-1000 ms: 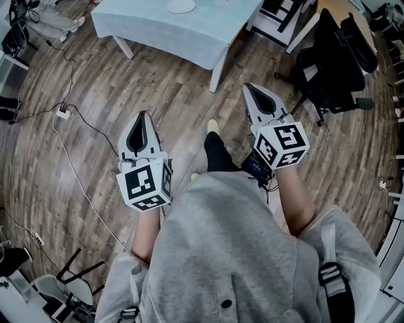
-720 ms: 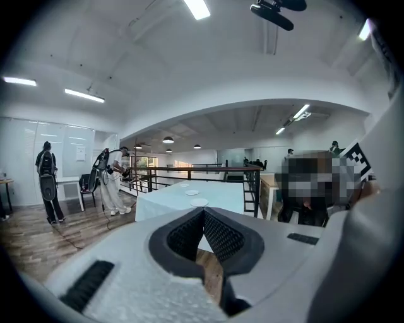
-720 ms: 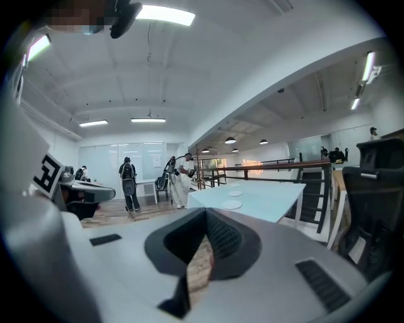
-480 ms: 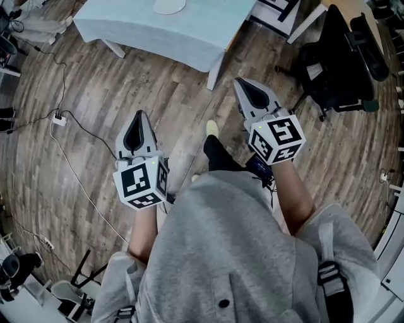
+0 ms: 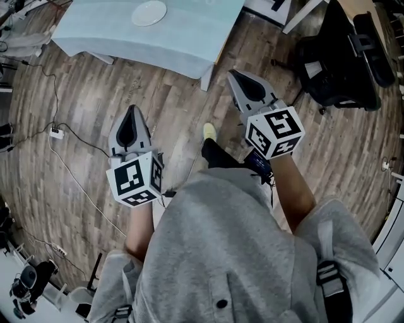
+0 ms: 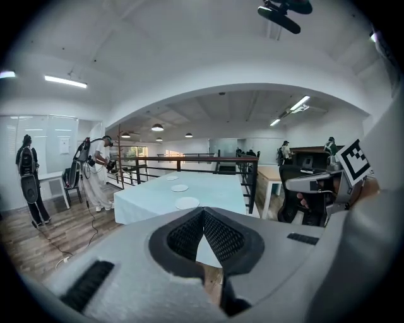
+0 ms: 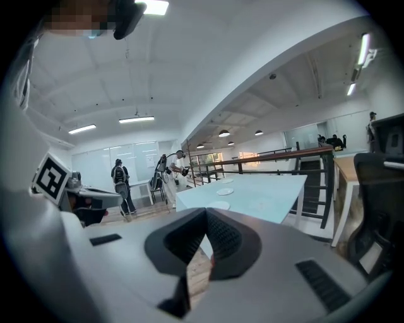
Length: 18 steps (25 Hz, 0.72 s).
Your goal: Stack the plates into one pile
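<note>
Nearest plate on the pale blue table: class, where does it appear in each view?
Head view: the nearest plate lies at the top edge, left of centre.
Left gripper view: near the centre, first in a row of plates.
Right gripper view: near the centre, lowest in the row.
Shared landmark: the pale blue table.

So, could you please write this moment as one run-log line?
left gripper: shut, empty | right gripper: shut, empty | plates: apart on table, unstacked | position: short of table

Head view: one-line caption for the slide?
Person short of the table, left gripper and right gripper shut and empty, one plate in view on the table.
</note>
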Each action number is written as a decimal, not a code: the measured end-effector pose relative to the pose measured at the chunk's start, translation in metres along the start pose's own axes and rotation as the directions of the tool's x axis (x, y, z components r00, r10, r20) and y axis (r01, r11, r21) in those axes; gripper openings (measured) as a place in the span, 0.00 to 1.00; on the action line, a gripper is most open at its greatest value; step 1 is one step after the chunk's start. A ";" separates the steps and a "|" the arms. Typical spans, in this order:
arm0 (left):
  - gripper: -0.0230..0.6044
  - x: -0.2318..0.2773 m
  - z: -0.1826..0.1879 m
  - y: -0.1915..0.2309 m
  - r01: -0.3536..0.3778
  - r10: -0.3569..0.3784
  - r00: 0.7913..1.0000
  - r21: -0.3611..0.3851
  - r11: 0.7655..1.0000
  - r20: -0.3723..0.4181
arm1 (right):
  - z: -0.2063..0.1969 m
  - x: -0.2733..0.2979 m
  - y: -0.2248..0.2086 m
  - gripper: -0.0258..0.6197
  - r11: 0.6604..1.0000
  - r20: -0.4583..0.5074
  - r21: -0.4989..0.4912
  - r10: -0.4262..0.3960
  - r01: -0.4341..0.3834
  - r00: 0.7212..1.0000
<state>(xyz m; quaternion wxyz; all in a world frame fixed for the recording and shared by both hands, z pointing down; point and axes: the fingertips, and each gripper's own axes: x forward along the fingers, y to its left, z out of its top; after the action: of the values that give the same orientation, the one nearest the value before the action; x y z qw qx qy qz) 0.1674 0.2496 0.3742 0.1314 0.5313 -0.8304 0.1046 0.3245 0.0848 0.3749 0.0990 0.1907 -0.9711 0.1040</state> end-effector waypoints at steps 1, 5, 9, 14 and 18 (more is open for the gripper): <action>0.06 0.007 0.002 0.001 -0.002 0.002 1.000 0.002 1.000 -0.002 | 0.001 0.005 -0.006 0.08 1.000 -0.003 0.002 -0.002 0.002 1.000; 0.06 0.035 0.010 0.003 -0.011 0.011 1.000 0.004 1.000 -0.013 | 0.006 0.028 -0.023 0.08 1.000 -0.013 0.003 0.007 -0.007 1.000; 0.06 0.058 0.016 0.007 -0.023 0.023 1.000 -0.001 1.000 -0.020 | 0.013 0.051 -0.034 0.08 1.000 -0.023 -0.019 0.023 -0.024 0.999; 0.06 0.081 0.023 0.008 -0.046 0.046 0.999 -0.005 0.999 -0.026 | 0.020 0.072 -0.046 0.08 0.998 -0.023 -0.022 0.055 -0.055 0.998; 0.06 0.094 0.028 0.005 -0.060 0.060 0.998 -0.002 0.998 -0.027 | 0.023 0.084 -0.055 0.08 0.997 -0.020 -0.009 0.072 -0.072 0.997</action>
<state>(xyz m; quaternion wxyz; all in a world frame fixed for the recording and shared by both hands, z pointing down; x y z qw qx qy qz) 0.1216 0.1622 0.3783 0.1400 0.5046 -0.8442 0.1146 0.2667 -0.0001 0.3809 0.1058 0.1540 -0.9768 0.1045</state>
